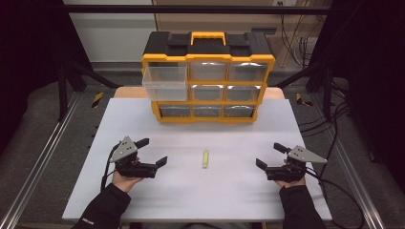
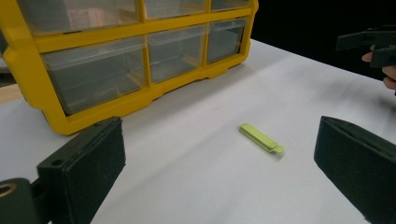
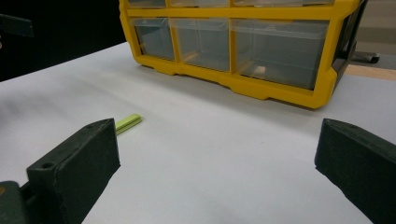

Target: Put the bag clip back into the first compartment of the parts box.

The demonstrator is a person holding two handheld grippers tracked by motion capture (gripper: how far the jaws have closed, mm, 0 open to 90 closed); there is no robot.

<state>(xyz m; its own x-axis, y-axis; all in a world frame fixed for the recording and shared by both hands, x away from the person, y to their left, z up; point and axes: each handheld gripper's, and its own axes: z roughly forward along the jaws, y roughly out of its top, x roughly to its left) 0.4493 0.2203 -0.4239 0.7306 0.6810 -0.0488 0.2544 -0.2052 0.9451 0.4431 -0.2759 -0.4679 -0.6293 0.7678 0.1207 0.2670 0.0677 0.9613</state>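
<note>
on the white table (image 1: 143, 200), one green clip (image 1: 205, 159), one nine-drawer organizer (image 1: 208, 76), two wide-jawed grippers

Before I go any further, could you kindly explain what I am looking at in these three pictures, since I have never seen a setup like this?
A person sits at a white table, holding a hand-held gripper in each hand: the left gripper and the right gripper. Both are open and hold nothing. One picture looks down from above. The other two come from cameras riding on the grippers, so the black fingers rise from the bottom of each. On the table lies a small green stick, between the grippers. Behind it stands a yellow cabinet of clear drawers; its top left drawer is pulled out.
</note>
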